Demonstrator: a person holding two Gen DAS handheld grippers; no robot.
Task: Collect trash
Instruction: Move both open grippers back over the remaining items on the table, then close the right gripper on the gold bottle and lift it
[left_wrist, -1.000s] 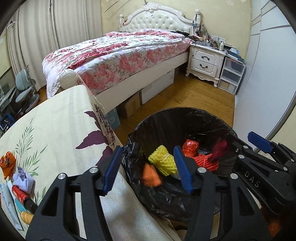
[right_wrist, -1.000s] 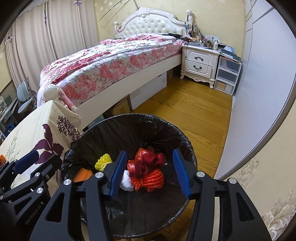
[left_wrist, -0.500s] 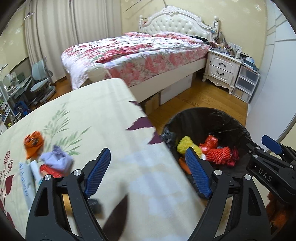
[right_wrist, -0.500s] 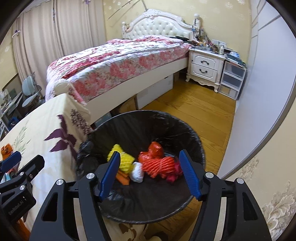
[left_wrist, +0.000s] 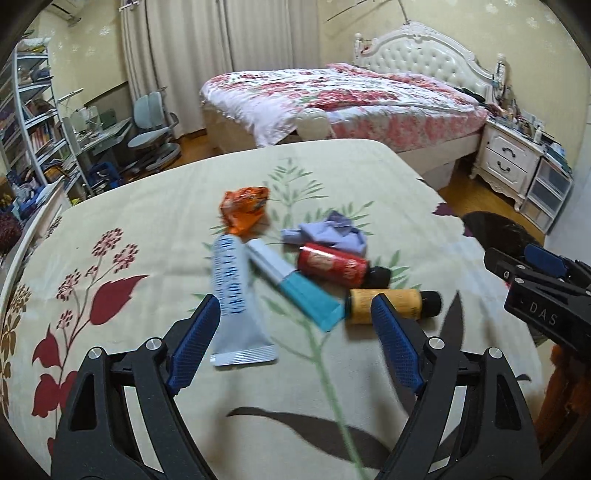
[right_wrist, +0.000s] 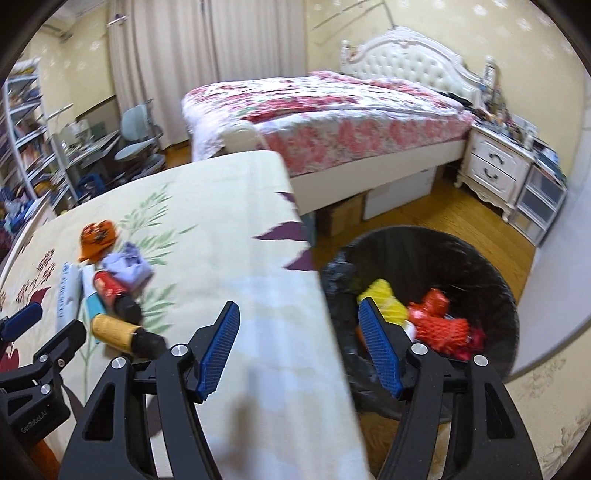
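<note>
Trash lies in a heap on the floral tablecloth (left_wrist: 147, 229): an orange wrapper (left_wrist: 244, 208), a lilac crumpled paper (left_wrist: 332, 234), a white tube (left_wrist: 236, 302), a teal-ended tube (left_wrist: 295, 286), a red bottle (left_wrist: 334, 264) and a yellow bottle (left_wrist: 388, 304). My left gripper (left_wrist: 295, 347) is open and empty, just short of the tubes. My right gripper (right_wrist: 299, 347) is open and empty over the table's right edge. The black-lined bin (right_wrist: 491, 280) beside the table holds yellow and red trash (right_wrist: 439, 325).
A bed (left_wrist: 351, 96) with a floral cover stands behind the table. A white nightstand (right_wrist: 495, 170) and drawers stand at the right. Desk chairs (left_wrist: 151, 125) and shelves (left_wrist: 26, 122) are at the far left. Wood floor (right_wrist: 443, 214) surrounds the bin.
Both grippers have swung left from over the bin towards the table. The left one now faces the trash heap. Dropped pieces have settled in the bin.
</note>
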